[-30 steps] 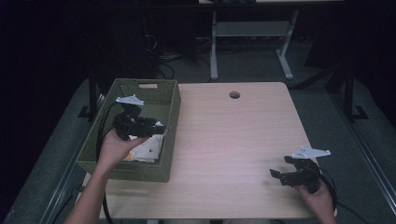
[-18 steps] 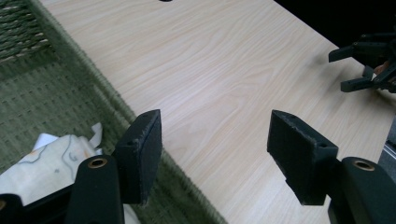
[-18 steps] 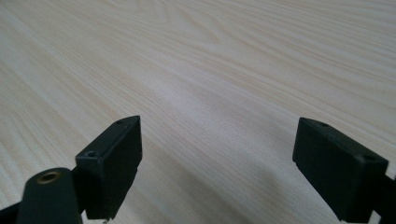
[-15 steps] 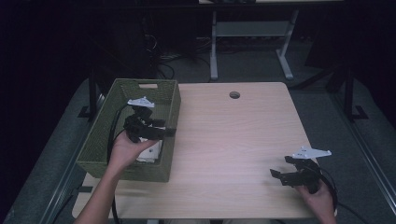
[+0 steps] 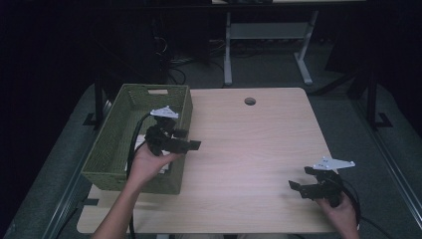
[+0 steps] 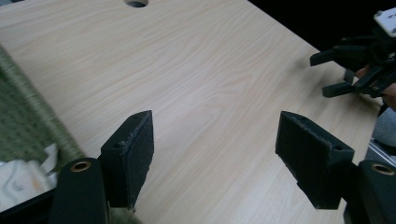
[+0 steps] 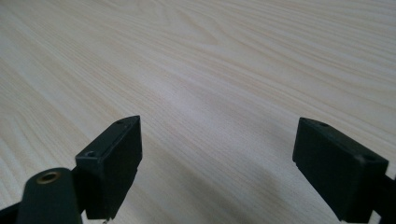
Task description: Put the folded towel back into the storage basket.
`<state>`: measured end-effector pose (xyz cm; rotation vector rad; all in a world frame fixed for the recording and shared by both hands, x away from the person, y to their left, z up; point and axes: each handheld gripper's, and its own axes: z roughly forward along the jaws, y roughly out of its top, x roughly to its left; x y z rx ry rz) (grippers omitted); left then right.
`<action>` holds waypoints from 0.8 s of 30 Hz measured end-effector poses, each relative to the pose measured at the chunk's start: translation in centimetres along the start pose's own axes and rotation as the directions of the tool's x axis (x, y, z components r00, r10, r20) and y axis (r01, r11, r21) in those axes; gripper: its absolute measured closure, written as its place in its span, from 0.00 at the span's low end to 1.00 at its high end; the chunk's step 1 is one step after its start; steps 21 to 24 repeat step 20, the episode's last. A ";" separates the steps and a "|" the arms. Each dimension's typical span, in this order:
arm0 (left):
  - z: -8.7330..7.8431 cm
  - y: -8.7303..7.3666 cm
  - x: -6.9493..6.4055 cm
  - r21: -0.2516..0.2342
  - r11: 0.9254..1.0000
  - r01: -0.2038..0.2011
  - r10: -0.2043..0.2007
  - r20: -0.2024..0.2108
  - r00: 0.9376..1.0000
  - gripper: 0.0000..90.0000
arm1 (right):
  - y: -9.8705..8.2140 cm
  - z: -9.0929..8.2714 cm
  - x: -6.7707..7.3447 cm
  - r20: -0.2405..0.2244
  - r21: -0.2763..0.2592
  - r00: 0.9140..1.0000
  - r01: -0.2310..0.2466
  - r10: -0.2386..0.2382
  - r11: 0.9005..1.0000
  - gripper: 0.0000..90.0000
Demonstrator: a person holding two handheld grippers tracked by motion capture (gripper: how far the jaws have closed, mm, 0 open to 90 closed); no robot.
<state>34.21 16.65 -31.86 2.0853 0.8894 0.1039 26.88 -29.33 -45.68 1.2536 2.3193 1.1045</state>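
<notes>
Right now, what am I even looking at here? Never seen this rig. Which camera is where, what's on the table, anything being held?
No robot arm here: a person holds a hand-operated two-jaw tool in each hand. The high view looks down from above the person's side of the table. The left gripper sits over the right rim of a green woven basket; the right gripper hovers near the table's right front corner.

The other two pictures come from cameras riding on the tools, looking along their black fingers. In the left gripper view you see the wood, the basket's edge and something white and crumpled inside it; what it is I can't tell. The other tool shows farther off.

Both grippers are open with nothing between the fingers; the left one's jaws have just been opening. The tabletop has a round cable hole.
</notes>
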 end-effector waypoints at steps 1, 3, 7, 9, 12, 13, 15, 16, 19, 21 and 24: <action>0.2 0.1 -0.2 0.000 1.000 -0.005 0.005 0.005 1.000 0.31 | 0.0 0.0 0.0 -0.001 0.000 1.000 0.000 0.000 1.000 0.17; 0.5 0.1 -0.8 -0.006 1.000 -0.008 0.008 0.015 1.000 0.31 | 0.0 0.0 0.0 -0.001 0.000 1.000 0.004 -0.004 1.000 0.17; 1.3 0.1 -1.8 -0.010 1.000 -0.020 0.021 0.031 0.999 0.31 | 0.0 0.0 0.1 0.001 -0.001 1.000 0.001 -0.001 1.000 0.17; 1.8 0.0 -2.4 -0.006 1.000 -0.025 0.025 0.038 0.999 0.31 | 0.0 0.0 0.1 0.002 0.000 1.000 0.001 -0.001 1.000 0.17; 2.4 -0.2 -3.2 -0.013 1.000 -0.019 0.020 0.054 0.998 0.31 | -0.1 -0.1 0.1 0.003 0.003 1.000 -0.007 0.007 1.000 0.17; 2.7 -0.3 -3.5 -0.013 1.000 -0.025 0.025 0.057 0.998 0.31 | -0.2 -0.1 0.0 0.004 0.005 1.000 -0.004 0.004 1.000 0.17; 3.0 -0.4 -3.9 -0.015 1.000 -0.026 0.027 0.061 0.998 0.31 | -0.2 -0.2 0.0 0.008 -0.001 1.000 -0.003 0.003 1.000 0.17; 3.2 -0.5 -4.1 -0.017 0.999 -0.029 0.030 0.065 0.997 0.31 | -0.2 -0.2 0.0 0.008 -0.003 1.000 -0.002 0.002 1.000 0.17; 3.9 -1.1 -4.9 -0.013 0.999 -0.030 0.031 0.075 0.997 0.31 | -0.3 -0.2 0.0 0.007 0.000 1.000 -0.006 0.006 1.000 0.16; 4.2 -1.3 -5.1 -0.013 0.999 -0.031 0.032 0.080 0.996 0.30 | -0.3 -0.1 0.0 0.007 0.001 1.000 0.000 0.000 1.000 0.16; 4.2 -1.3 -5.1 -0.013 0.999 -0.031 0.032 0.080 0.996 0.30 | -0.3 -0.1 0.0 0.007 0.001 1.000 0.000 0.000 1.000 0.16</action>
